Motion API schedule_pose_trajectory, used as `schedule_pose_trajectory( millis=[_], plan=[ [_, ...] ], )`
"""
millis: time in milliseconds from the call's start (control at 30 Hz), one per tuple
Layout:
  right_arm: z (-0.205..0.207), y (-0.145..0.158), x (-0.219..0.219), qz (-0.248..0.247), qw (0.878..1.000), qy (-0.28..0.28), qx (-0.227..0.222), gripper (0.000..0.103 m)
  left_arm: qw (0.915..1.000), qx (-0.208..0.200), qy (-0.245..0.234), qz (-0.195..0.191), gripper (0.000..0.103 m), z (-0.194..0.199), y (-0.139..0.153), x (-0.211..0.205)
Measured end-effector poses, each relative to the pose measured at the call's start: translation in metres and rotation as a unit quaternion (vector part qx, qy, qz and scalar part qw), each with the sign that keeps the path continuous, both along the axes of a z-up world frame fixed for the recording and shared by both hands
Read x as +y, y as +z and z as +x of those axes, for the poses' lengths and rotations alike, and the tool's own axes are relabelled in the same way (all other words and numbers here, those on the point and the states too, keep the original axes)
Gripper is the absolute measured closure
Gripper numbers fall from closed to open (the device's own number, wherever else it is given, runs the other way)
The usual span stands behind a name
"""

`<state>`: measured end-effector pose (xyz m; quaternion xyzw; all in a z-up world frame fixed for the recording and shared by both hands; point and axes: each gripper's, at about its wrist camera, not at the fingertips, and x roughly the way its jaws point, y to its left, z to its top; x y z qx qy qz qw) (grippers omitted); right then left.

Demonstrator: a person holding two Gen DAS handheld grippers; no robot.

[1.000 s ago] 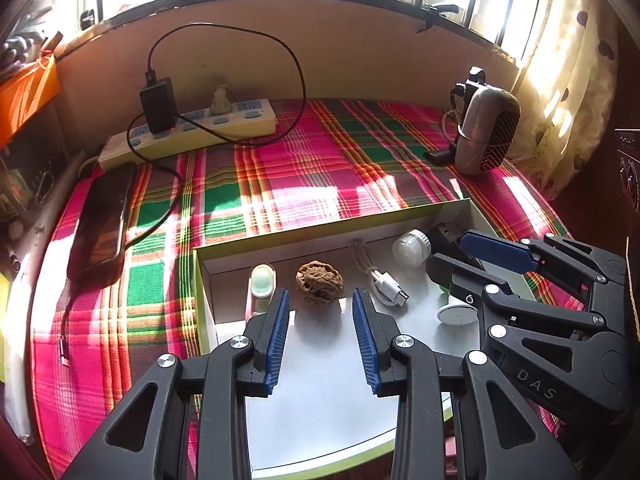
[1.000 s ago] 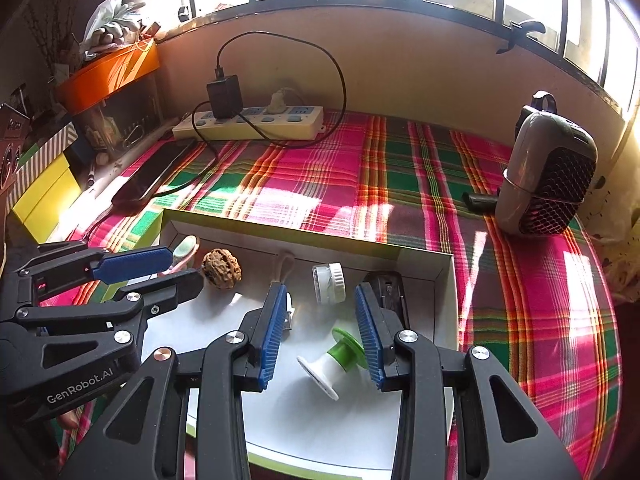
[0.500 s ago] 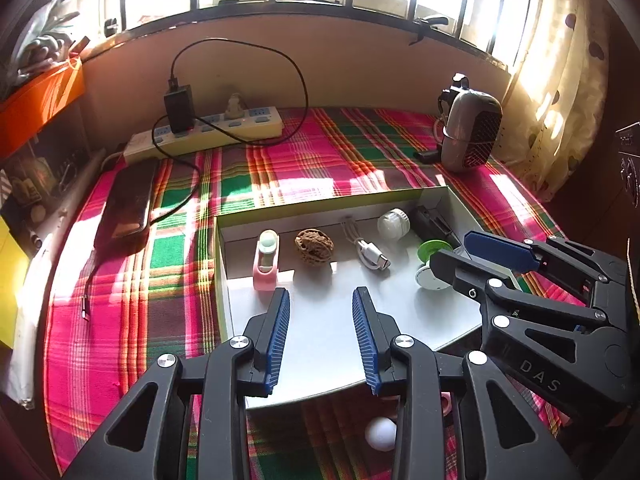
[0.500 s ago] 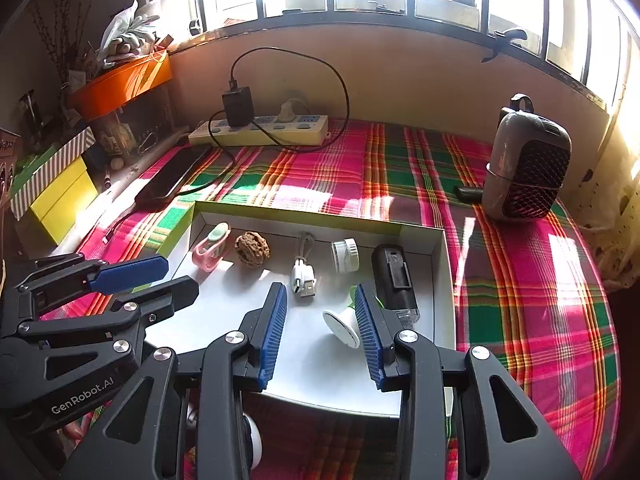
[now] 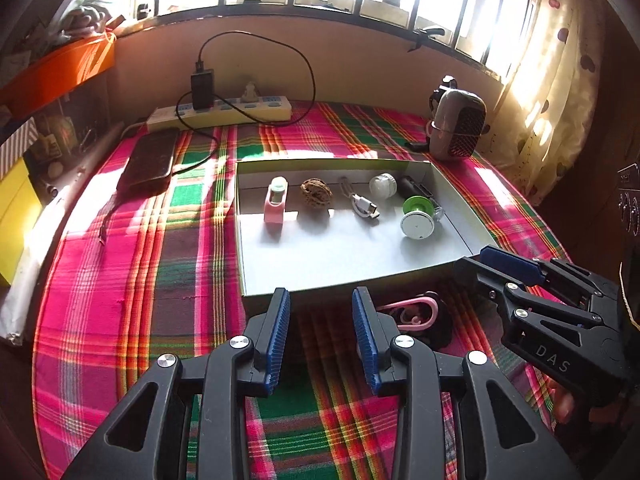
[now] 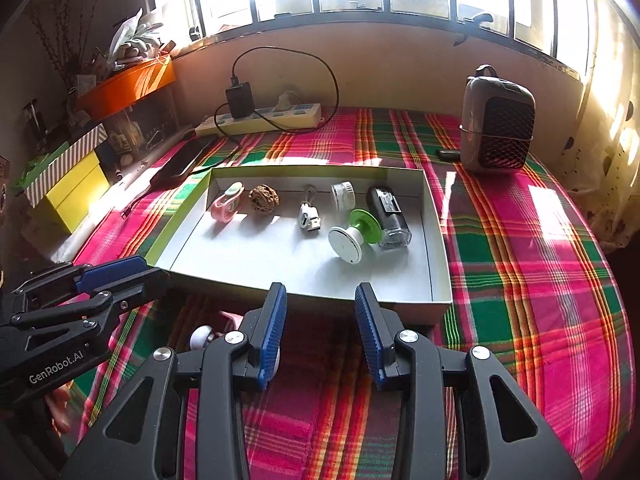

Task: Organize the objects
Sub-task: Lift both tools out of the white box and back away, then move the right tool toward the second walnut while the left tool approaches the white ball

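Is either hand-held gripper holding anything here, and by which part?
Nothing is held. The left hand-held gripper and right hand-held gripper both stand open over the cloth, nothing between their pads.

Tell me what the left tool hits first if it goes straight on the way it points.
Most likely the plaid cloth just short of the box's near wall: the left tool is open and empty, angled down at that strip. Depth is unclear; it might reach the wall instead. The pink clip lies off to the side.

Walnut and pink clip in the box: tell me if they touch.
Apart. The left wrist view shows bare box floor between the walnut and the pink clip; the right wrist view shows the same gap.
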<state>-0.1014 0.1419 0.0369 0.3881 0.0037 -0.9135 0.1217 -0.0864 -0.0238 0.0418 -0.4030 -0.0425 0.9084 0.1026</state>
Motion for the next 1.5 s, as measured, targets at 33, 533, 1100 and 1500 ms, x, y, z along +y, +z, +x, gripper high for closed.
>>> schedule_pose_trajectory(
  millis=[33,533,1100,1500],
  plan=[
    [0.004,-0.001,0.002,-0.005,1.0,-0.003,-0.002,0.065,1.0,-0.002,-0.001,0.006,0.072,0.003,-0.002,-0.002],
    [0.048,-0.017,-0.023,-0.025,0.999,0.036,-0.014,0.052,0.9991,-0.029,-0.003,0.03,0.072,0.034,-0.028,-0.019],
    [0.036,-0.034,-0.052,0.006,0.997,0.064,-0.036,0.052,0.9984,-0.044,-0.004,0.036,0.072,0.03,-0.037,-0.031],
    [0.034,-0.041,-0.042,0.013,0.998,0.041,-0.049,0.072,0.9966,-0.056,-0.038,0.047,0.072,0.018,-0.039,-0.019]
  ],
)
